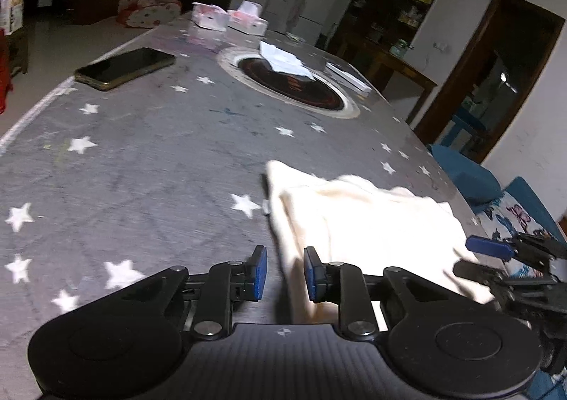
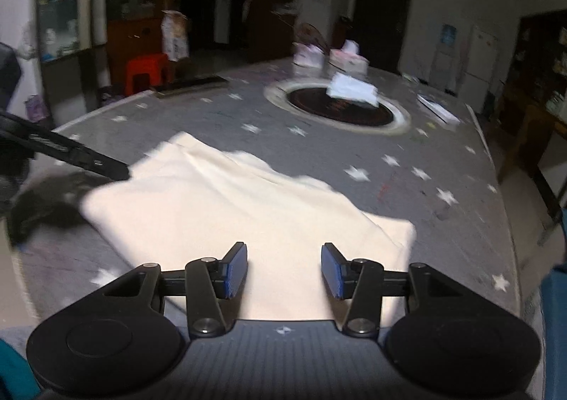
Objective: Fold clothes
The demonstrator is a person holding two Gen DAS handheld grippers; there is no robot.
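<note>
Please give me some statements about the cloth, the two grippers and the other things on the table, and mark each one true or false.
1. Both grippers are open. True: the left gripper and the right gripper each show a gap between the blue pads.
2. The cream garment hangs in the air. False: it lies on the star-patterned tablecloth.
3. A phone lies on the table, apart from the garment. True.
4. The round burner in the table is bare. False: a white crumpled paper lies on it.
5. The garment is black. False: it is cream.
</note>
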